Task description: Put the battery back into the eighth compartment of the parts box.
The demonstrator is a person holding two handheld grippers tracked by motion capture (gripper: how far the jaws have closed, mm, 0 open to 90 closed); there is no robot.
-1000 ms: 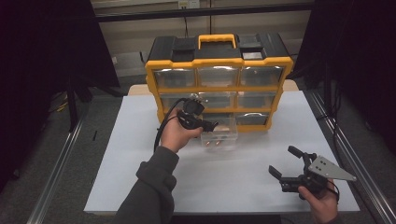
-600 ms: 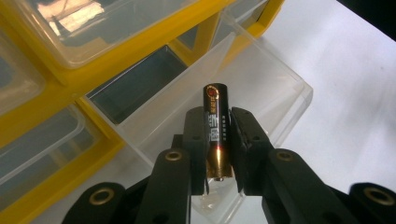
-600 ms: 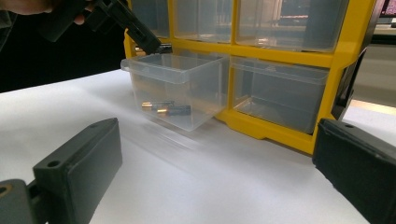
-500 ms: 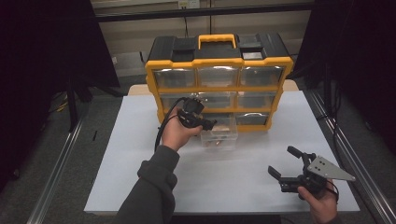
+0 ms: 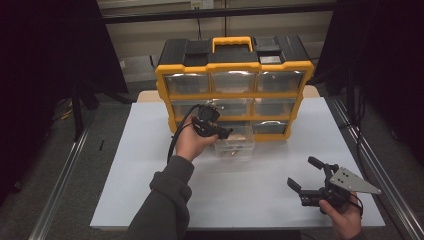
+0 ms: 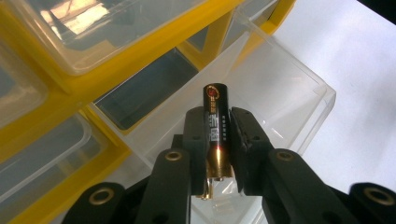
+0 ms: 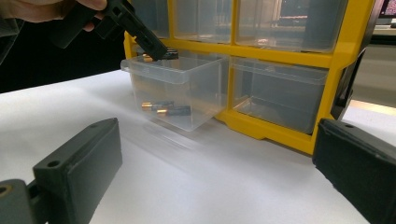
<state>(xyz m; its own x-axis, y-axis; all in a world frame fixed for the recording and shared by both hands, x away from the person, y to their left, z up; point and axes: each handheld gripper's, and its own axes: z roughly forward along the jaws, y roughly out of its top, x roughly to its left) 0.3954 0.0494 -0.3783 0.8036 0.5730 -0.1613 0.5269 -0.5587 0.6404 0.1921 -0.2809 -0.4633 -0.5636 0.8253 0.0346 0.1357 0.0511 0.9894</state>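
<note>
Above drawer (image 5: 235, 146), left tongs (image 6: 218, 140) gripping battery (image 6: 215, 126)

Your left gripper (image 6: 218, 140) clamps a black-and-gold battery (image 6: 216, 128) upright above the pulled-out clear drawer (image 6: 285, 93) of the yellow organizer (image 6: 88, 77).

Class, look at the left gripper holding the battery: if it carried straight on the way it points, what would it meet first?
Most likely the pulled-out clear drawer. The left gripper, shut on the battery, points into that drawer's open top, so its floor or far wall comes first. Depth is hard to judge.
</note>
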